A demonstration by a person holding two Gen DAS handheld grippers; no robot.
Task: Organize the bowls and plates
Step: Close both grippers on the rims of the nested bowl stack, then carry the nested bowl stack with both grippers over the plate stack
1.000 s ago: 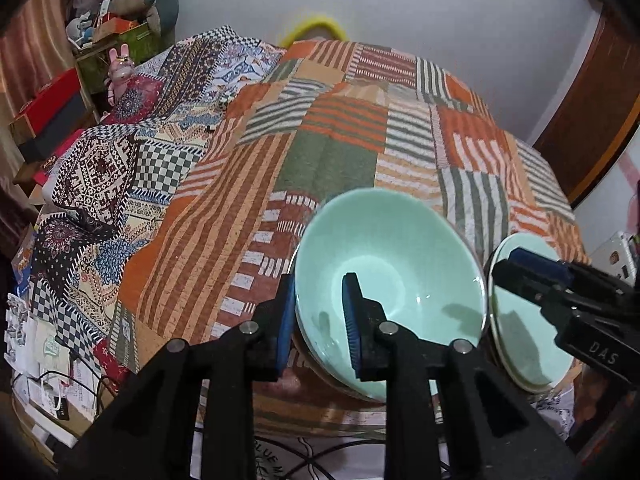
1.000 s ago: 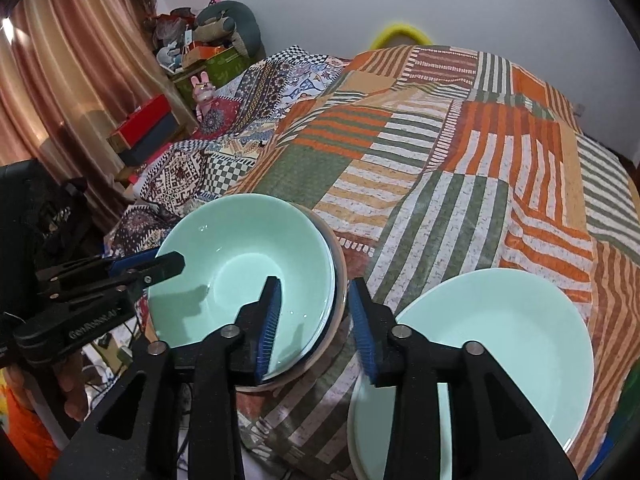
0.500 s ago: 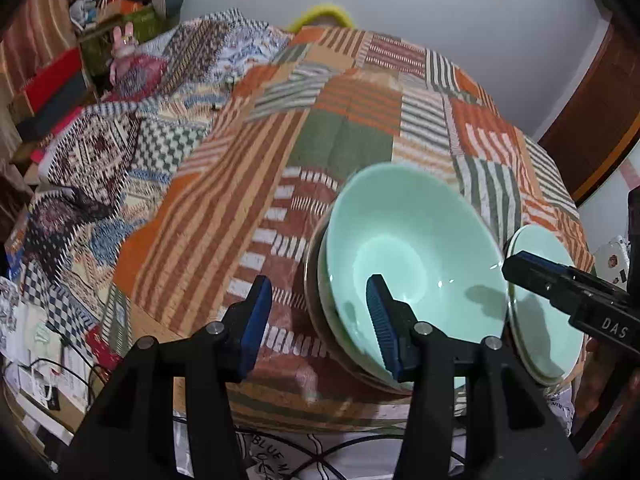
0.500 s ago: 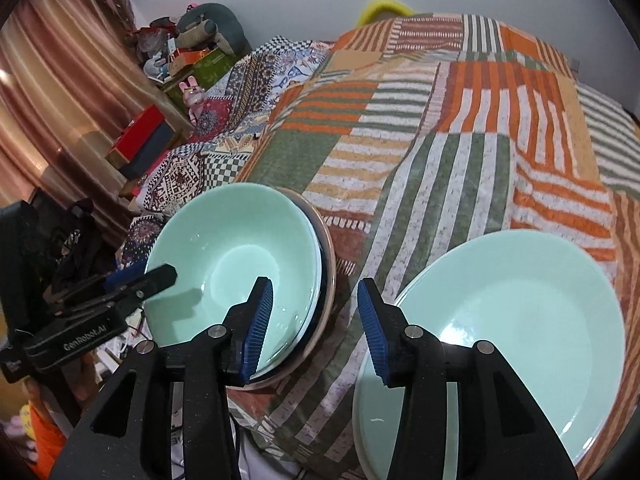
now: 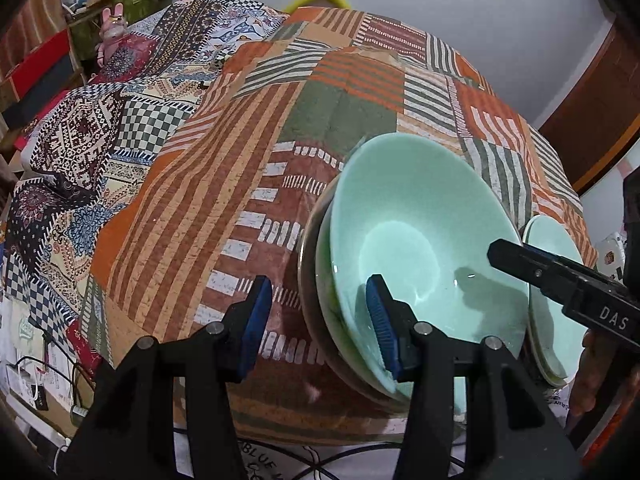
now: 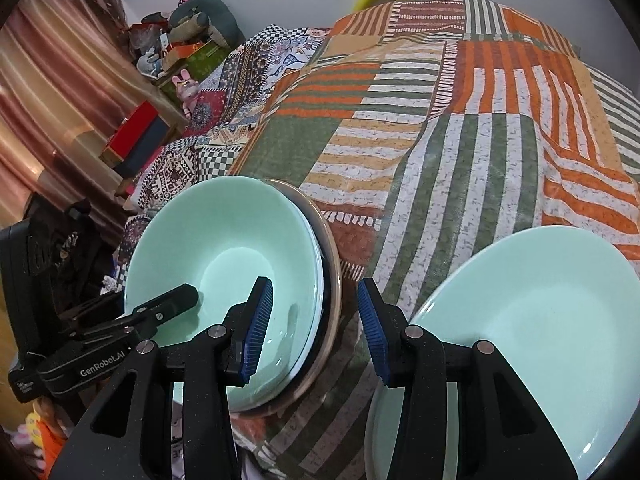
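Across the whole bed a patchwork quilt (image 5: 248, 168) spreads in orange, green and white stripes. Toward the left-wrist view's four o'clock edge sits a stack of mint-green bowls (image 5: 420, 248), the top bowl nested in another over a darker rimmed dish. At three o'clock from the stack, near but apart, lies a mint-green plate (image 6: 540, 320). The left gripper (image 5: 320, 320) straddles the stack's left rim with jaws apart, one blue pad inside the top bowl, the other outside over the quilt, neither pressing. The right gripper (image 6: 316, 324) also stands apart, straddling the right rim of the stack, its outer finger just beside the plate.
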